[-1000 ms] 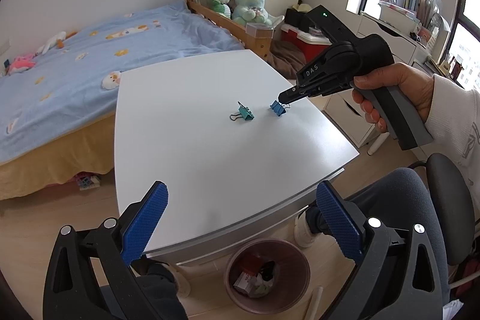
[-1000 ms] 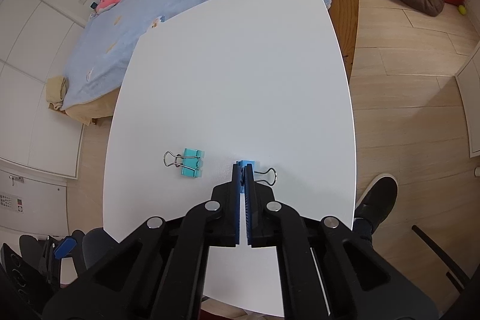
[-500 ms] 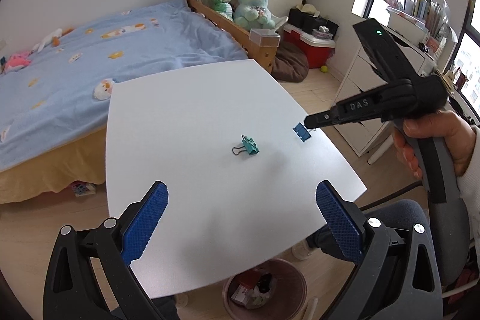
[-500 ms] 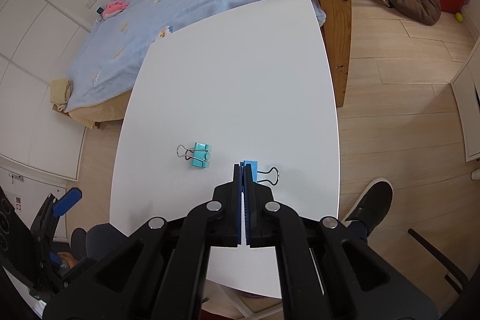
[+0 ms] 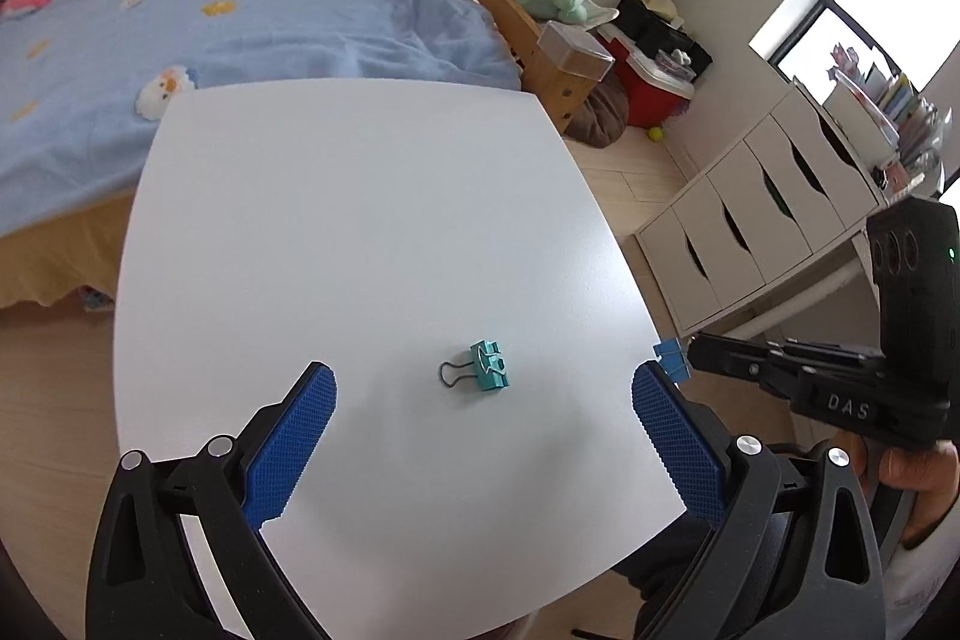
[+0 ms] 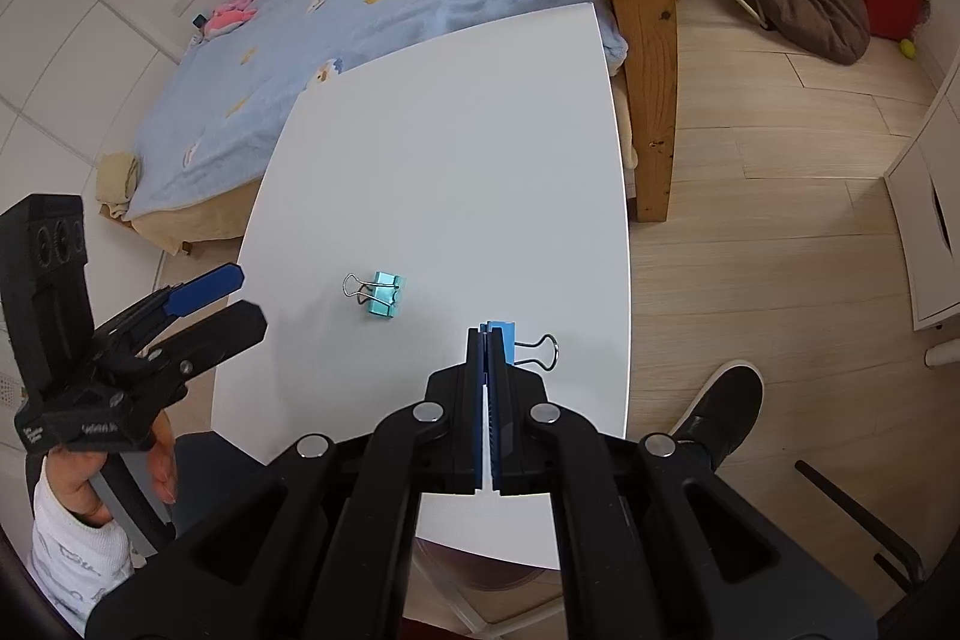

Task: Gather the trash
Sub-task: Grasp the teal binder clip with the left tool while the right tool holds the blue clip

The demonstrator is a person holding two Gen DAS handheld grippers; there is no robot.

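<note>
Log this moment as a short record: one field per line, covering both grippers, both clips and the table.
left gripper: open, empty, jaws either side of the teal clip
right gripper: shut on the blue binder clip
blue binder clip: pinched between the right fingertips, wire handle sticking out to the right
teal binder clip: lying on the table, untouched
table: white top, only the teal clip resting on it

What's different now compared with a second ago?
The right gripper, shut on the blue binder clip, has carried it up off the table toward the right edge. The open left gripper has swung in over the teal binder clip, which lies where it was.
</note>
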